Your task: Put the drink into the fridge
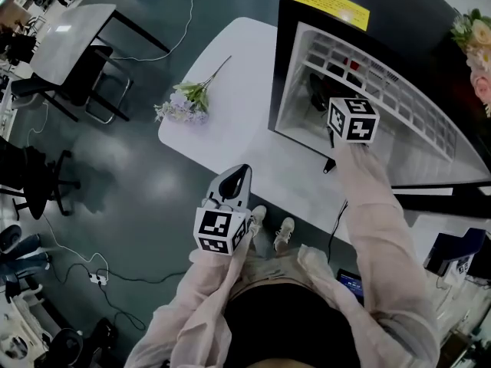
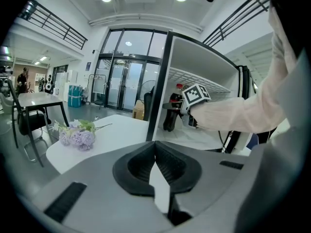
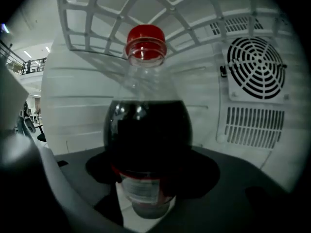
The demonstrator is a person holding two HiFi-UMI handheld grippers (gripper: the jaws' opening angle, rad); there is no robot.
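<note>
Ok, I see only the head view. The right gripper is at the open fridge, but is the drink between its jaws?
Observer: Yes. In the right gripper view the drink bottle stands upright, and the right gripper has its jaws closed on the lower part.
Operator: Is it inside already?
Observer: Yes, the fridge shows its white back wall with a round fan grille directly behind the bottle.
Operator: And the other one?
Observer: The left gripper has its jaws together, with nothing between them.
</note>
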